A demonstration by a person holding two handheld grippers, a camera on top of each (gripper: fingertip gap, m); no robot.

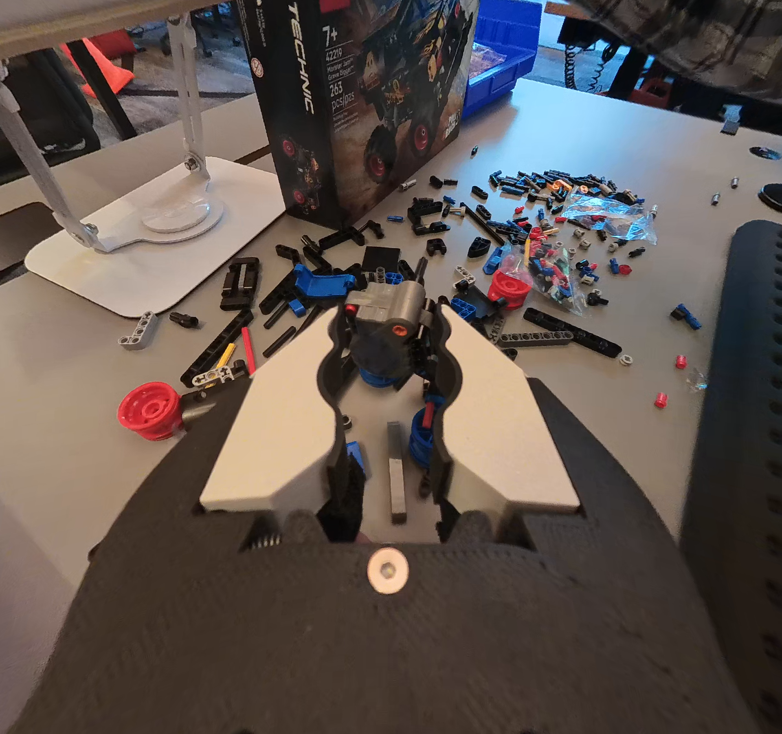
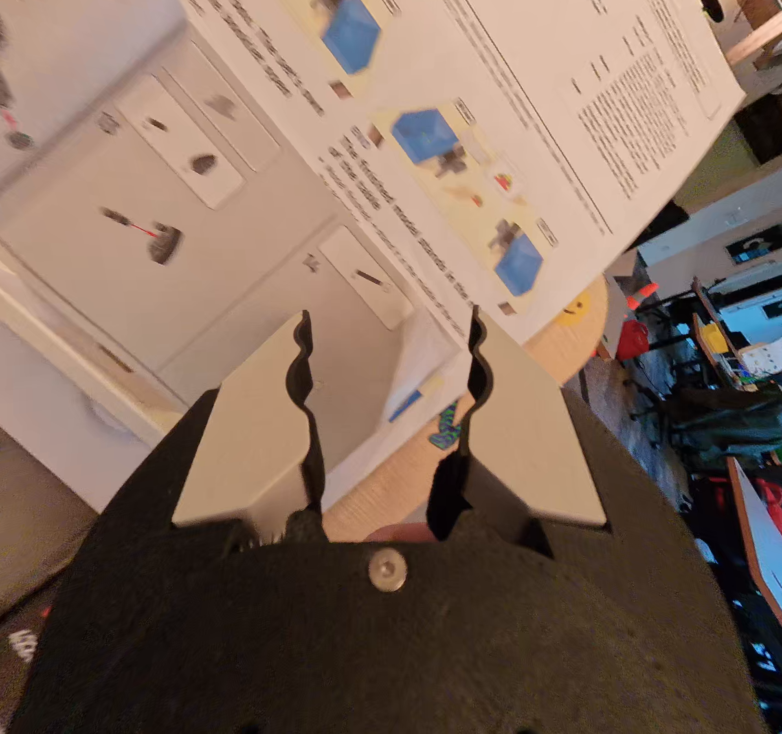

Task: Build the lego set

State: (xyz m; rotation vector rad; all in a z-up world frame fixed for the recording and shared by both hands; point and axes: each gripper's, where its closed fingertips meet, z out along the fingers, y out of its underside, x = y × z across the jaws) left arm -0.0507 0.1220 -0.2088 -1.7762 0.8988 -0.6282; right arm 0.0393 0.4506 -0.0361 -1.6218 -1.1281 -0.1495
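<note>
In the left wrist view my left gripper (image 1: pixel 389 315) is shut on a partly built model (image 1: pixel 387 332): a grey block on top with black and blue parts below, held above the table. Loose black, blue and red pieces (image 1: pixel 529 226) lie scattered beyond it, with an opened clear bag of small parts (image 1: pixel 546 273). A red wheel hub (image 1: pixel 148 411) lies at the left and another red hub (image 1: pixel 508 288) at the right. In the right wrist view my right gripper (image 2: pixel 389 315) is open and empty, held tilted in front of an open instruction booklet (image 2: pixel 177 205) and a printed sheet (image 2: pixel 486 99).
The set's box (image 1: pixel 359 78) stands upright behind the pieces, with a blue bin (image 1: pixel 503 49) behind it. A white stand's base (image 1: pixel 161 239) sits at the left. A dark ribbed object (image 1: pixel 744 417) lies at the right edge. A plaid sleeve (image 1: pixel 677 2) shows at top right. About 40 centimeters separates my left fingertips from my right.
</note>
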